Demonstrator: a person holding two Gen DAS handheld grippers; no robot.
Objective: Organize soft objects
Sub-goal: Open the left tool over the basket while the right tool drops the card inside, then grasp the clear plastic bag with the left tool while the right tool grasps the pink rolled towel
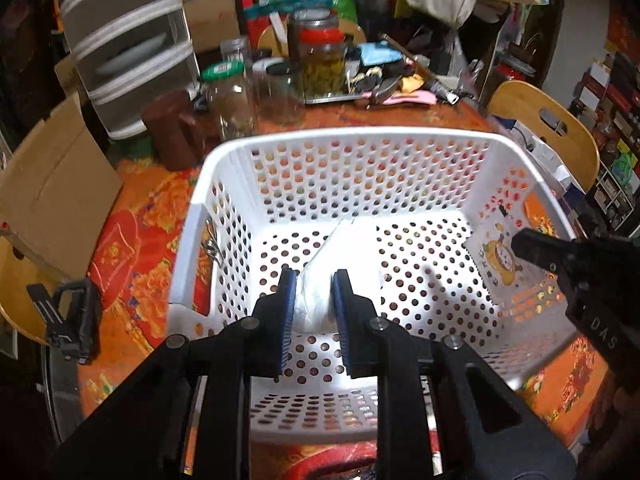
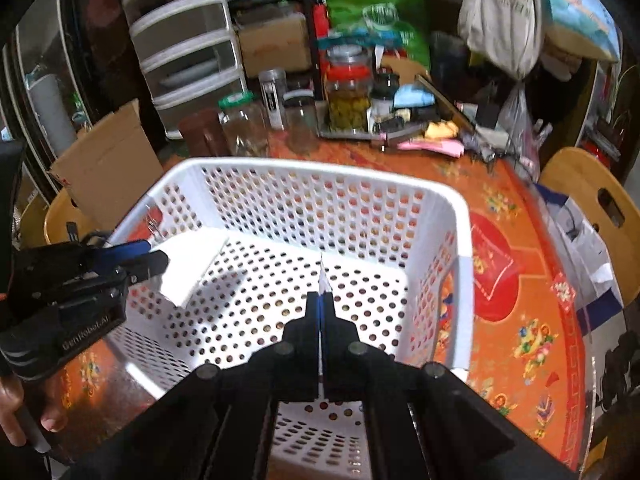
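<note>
A white perforated basket (image 1: 352, 136) stands on the orange patterned table; it also shows in the right wrist view (image 2: 304, 170). My left gripper (image 1: 315, 280) is shut on a white tissue pack (image 1: 340, 252) and holds it inside the basket, over its floor. In the right wrist view the left gripper (image 2: 156, 260) and the tissue pack (image 2: 192, 264) show at the basket's left. My right gripper (image 2: 321, 296) is shut on a flat printed pouch, seen edge-on (image 2: 322, 276). In the left wrist view the right gripper (image 1: 520, 244) holds that cartoon-printed pouch (image 1: 504, 268) at the basket's right side.
Glass jars (image 1: 236, 92), a red-lidded jar (image 1: 322, 60) and a metal tray of clutter (image 1: 384, 80) stand behind the basket. A brown cup (image 1: 176, 132), a cardboard box (image 1: 52, 184) and a drawer unit (image 1: 128, 40) are at the left. Wooden chairs (image 2: 592, 208) flank the table.
</note>
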